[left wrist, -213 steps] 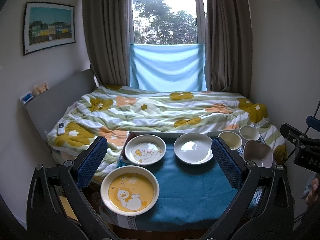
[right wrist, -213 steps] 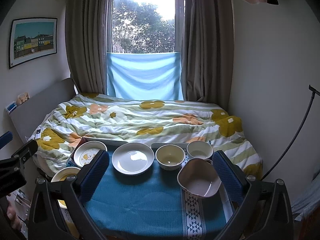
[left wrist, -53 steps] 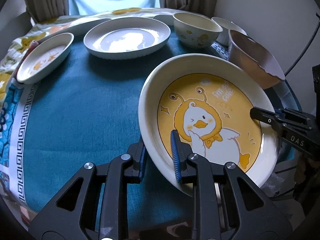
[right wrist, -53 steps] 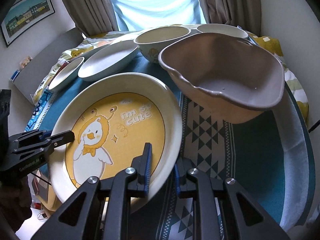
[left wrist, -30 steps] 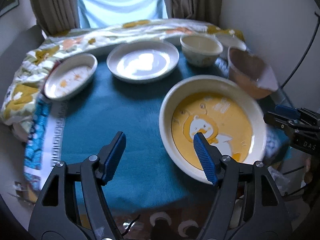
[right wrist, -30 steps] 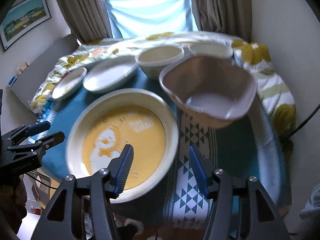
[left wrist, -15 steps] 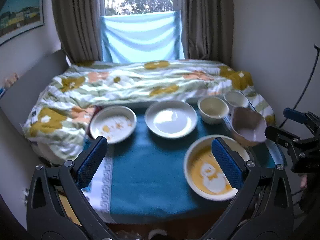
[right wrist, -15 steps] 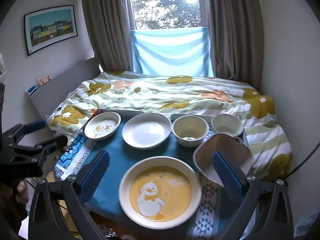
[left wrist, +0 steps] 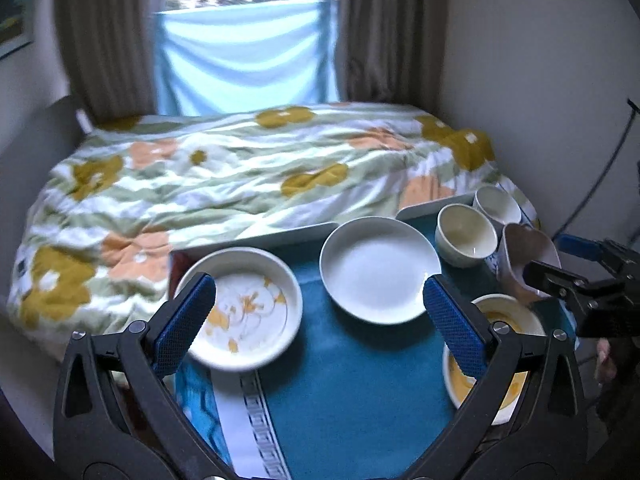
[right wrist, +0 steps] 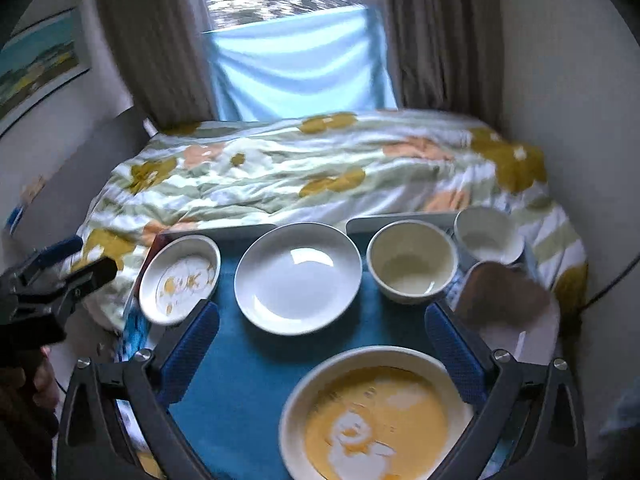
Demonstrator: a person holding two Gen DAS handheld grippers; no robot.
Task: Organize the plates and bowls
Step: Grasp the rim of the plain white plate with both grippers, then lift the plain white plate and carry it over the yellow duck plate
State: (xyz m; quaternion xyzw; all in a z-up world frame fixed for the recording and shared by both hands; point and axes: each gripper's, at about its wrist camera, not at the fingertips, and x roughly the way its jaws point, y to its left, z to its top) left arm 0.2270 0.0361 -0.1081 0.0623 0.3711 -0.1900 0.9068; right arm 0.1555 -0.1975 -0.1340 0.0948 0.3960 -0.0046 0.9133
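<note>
- The left gripper (left wrist: pixel 320 312) stands with its jaws spread wide and nothing between the blue pads; they have just been opening. It hangs above the near edge of the teal cloth (left wrist: pixel 352 380).
- The right gripper (right wrist: pixel 322 340) is likewise wide apart and empty, its jaws also just opened, above the same cloth.
- The big yellow duck plate (right wrist: pixel 380 416) lies flat on the cloth at the near right. Its lower rim is cut off by the right gripper's frame, and the print is smeared by blur. In the left wrist view only a sliver of it shows behind the right-hand finger (left wrist: pixel 454 322).
- The small duck plate (left wrist: pixel 248 312) sits at the far left of the cloth; its near-left rim is hidden behind the left-hand finger (left wrist: pixel 184 320), and its picture is too blurred to read.
- The plain white plate (left wrist: pixel 380 268) sits in the middle of the back row, fully in sight.
- The cream bowl (right wrist: pixel 412 260) stands just right of it, with the small white bowl (right wrist: pixel 488 236) beyond.
- The brown bowl (right wrist: pixel 504 296) is at the right edge, blurred, partly masked by a finger.
- Behind the table lies a flowered quilt (left wrist: pixel 240 172); the window is washed out.
- A hand (right wrist: pixel 28 384) at the left edge is mostly cut off.
</note>
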